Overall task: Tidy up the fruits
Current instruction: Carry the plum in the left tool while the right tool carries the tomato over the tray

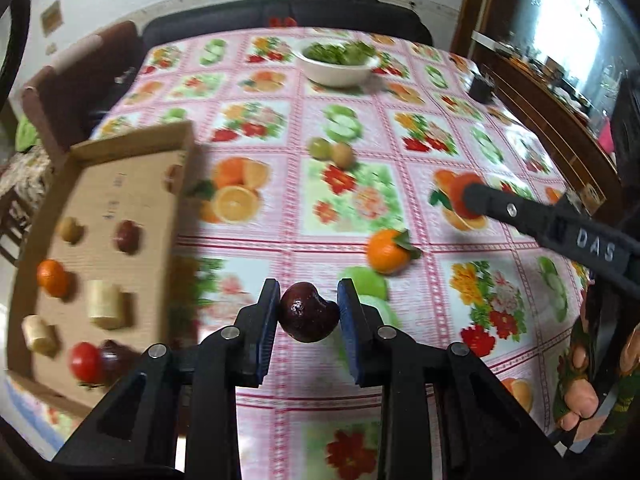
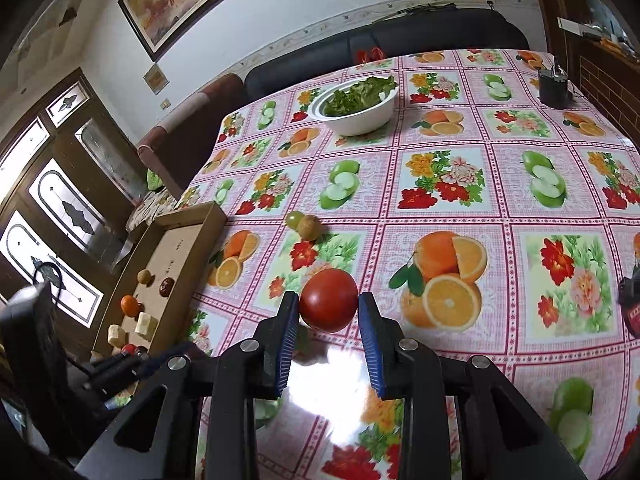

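Note:
My left gripper (image 1: 308,308) is shut on a dark red cherry (image 1: 307,312) and holds it above the table, right of a cardboard tray (image 1: 132,184). The tray holds several fruits: a mandarin (image 1: 52,278), a tomato (image 1: 85,362), banana pieces (image 1: 105,304) and dark fruits. My right gripper (image 2: 329,312) is shut on a red tomato (image 2: 329,300); in the left wrist view it shows at the right with the tomato (image 1: 460,196). A mandarin with leaves (image 1: 387,251), a green grape (image 1: 320,148) and a kiwi (image 1: 343,154) lie on the tablecloth.
A white bowl of greens (image 1: 335,62) stands at the far side of the table. A small black object (image 2: 554,87) sits near the far right edge. Chairs and a dark sofa (image 2: 400,40) stand around the table. The tray overhangs the table's left edge (image 2: 192,292).

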Demonstrator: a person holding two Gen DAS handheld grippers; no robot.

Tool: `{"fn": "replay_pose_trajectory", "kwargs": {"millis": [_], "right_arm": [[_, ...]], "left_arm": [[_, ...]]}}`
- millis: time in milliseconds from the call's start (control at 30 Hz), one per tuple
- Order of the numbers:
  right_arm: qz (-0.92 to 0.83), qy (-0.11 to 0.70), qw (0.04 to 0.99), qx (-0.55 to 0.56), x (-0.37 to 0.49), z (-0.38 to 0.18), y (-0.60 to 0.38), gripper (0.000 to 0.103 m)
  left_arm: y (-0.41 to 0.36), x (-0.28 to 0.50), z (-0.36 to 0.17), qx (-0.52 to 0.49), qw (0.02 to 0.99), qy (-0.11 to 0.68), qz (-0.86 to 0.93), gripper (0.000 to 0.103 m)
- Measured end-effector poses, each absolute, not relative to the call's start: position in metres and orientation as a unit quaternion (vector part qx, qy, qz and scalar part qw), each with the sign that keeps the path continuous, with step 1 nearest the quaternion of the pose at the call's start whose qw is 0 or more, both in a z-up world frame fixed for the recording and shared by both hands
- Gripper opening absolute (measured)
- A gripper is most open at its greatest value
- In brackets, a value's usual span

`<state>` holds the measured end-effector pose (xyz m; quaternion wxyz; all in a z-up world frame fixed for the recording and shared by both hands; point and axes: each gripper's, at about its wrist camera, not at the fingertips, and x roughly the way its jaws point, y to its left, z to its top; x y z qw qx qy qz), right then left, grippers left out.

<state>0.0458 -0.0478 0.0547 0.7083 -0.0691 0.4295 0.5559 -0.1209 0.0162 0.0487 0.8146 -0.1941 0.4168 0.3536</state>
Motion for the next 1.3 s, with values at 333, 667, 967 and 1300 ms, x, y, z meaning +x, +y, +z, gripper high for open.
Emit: {"fn": "replay_pose_trajectory", "kwargs": {"millis": [333, 667, 967, 1300], "right_arm": [[0.578, 0.418, 0.697, -0.075, 0.013, 0.067, -0.046, 0.031], [0.591, 0.41, 0.69, -0.08, -0.006, 0.074, -0.041, 0.031], [0.596, 0.408, 0.686, -0.087, -0.016, 0.075, -0.038, 0.031], [0.601, 0.406, 0.682, -0.092, -0.025, 0.074, -0.037, 0.031]], "left_arm": [[0.03, -0.151, 0.072, -0.185, 0.807, 0.388, 0.406, 0.027], [0.035, -0.169, 0.081, -0.185, 0.803, 0.371, 0.429, 0.027], [0.037, -0.176, 0.081, -0.186, 0.801, 0.366, 0.436, 0.027], [0.043, -0.187, 0.084, -0.189, 0.797, 0.358, 0.449, 0.027]]}}
